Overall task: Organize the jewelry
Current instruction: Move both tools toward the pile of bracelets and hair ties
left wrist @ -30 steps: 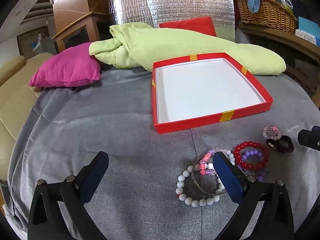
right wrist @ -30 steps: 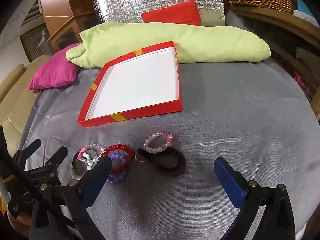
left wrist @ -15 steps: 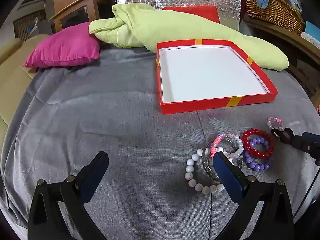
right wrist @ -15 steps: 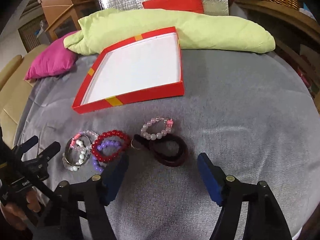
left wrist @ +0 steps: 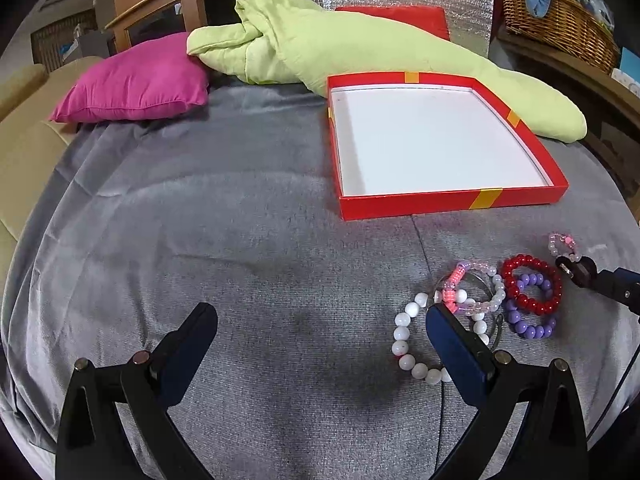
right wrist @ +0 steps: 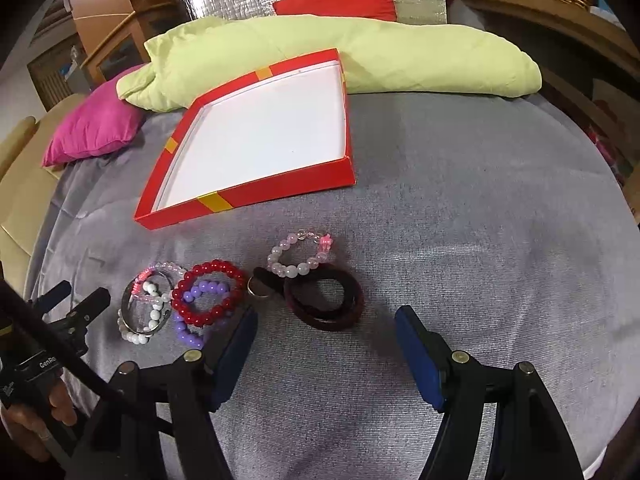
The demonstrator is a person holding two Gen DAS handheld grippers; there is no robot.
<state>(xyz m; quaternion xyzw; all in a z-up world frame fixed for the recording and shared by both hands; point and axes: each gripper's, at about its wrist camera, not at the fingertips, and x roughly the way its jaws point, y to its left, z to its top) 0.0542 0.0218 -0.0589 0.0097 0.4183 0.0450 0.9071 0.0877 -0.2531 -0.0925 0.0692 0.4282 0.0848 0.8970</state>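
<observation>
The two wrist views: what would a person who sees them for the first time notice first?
Probably the red box with its bare white inside, lying open on the grey cloth in front of a pale green quilt. Next, the cluster of bracelets nearer the cameras: a red bead bracelet overlapping a purple one, a white bead bracelet, and a dark leather band straight ahead of the right gripper, whose jaws are open.

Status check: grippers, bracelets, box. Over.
Left gripper open, empty. Right gripper open, straddling dark leather bracelet, not gripping. All bracelets on the blanket; red box empty. Nothing in the way.
</observation>
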